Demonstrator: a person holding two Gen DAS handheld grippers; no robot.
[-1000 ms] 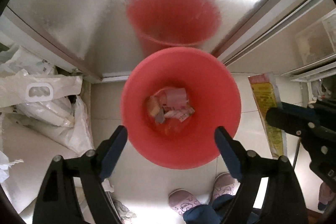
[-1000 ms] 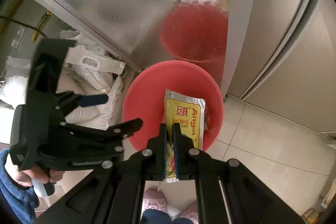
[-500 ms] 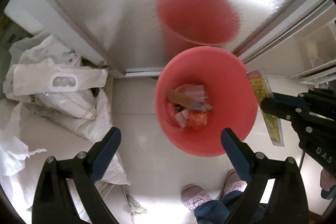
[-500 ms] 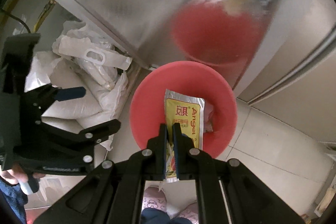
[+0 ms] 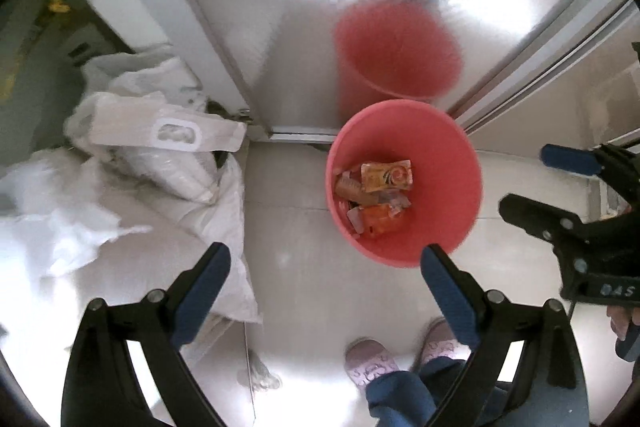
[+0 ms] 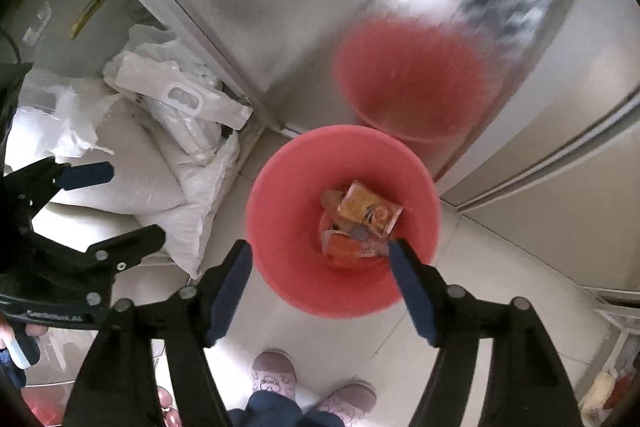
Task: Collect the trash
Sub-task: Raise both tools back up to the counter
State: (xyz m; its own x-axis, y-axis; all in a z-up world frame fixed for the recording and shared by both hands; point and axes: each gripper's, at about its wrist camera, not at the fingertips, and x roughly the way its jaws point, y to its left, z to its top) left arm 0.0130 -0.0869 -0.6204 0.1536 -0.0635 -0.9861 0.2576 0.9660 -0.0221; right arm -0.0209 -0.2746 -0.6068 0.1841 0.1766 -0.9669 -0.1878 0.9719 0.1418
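The right gripper [image 6: 320,267], which was pinching the yellow yeast packet [image 6: 368,209] a moment ago, has just been opening its jaws; they are now standing wide with nothing between them, and the packet is lying inside the red bin [image 6: 280,267], on top of the other wrappers [image 6: 346,247]. The left gripper [image 5: 324,267] has opened a little further too and is holding nothing; in its view the bin [image 5: 460,187] is now sitting more to the right of centre and looking smaller than before.

The packet is showing yellow and orange with a swirl print (its lettering is too blurred to read). The bin is standing on a pale tiled floor [image 5: 304,291], just in front of a shiny metal panel [image 5: 280,27] that is reflecting it as a red blur. White plastic bags [image 5: 160,163] are piling at the left of both frames. At the lower edge a person's pink slippers [image 5: 370,361] are showing
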